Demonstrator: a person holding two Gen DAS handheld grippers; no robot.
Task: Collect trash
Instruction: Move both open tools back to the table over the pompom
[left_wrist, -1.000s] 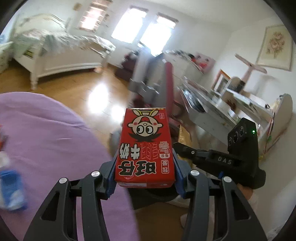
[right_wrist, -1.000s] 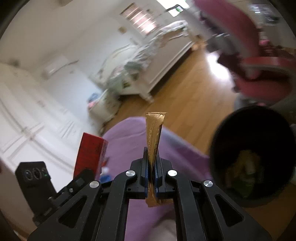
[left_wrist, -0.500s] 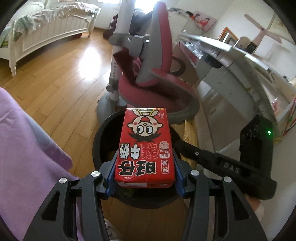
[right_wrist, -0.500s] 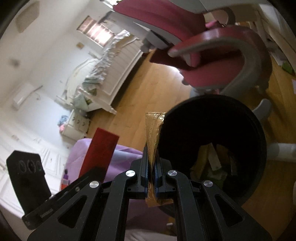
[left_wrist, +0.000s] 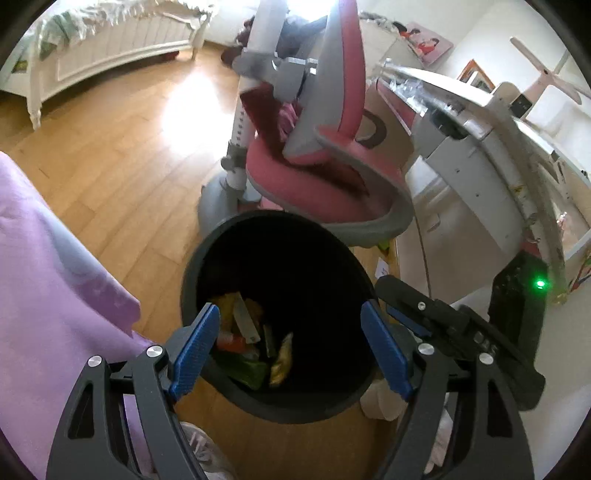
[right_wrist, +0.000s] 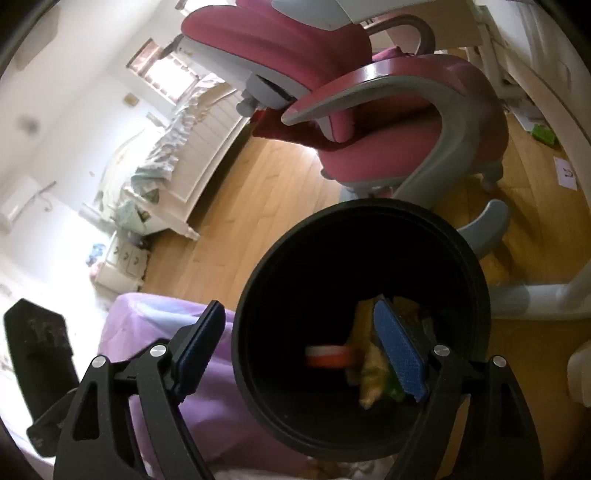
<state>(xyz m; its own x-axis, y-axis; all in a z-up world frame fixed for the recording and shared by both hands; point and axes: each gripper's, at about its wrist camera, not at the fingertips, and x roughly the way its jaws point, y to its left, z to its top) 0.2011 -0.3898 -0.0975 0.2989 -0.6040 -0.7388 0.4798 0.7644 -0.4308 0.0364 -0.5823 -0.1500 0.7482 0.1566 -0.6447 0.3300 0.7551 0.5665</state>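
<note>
A black round trash bin stands on the wood floor, with several wrappers lying in its bottom. My left gripper is open and empty right over the bin's mouth. My right gripper is also open and empty above the same bin. In the right wrist view a blurred red carton and a gold wrapper show inside the bin. The right gripper's body shows at the right in the left wrist view.
A pink and grey chair stands just behind the bin. A purple-covered surface lies to the left of it. A white desk is at the right and a white bed at the far left.
Both grippers opened over the bin. The red carton left my left gripper and the gold wrapper left my right gripper; both now show inside the bin.
</note>
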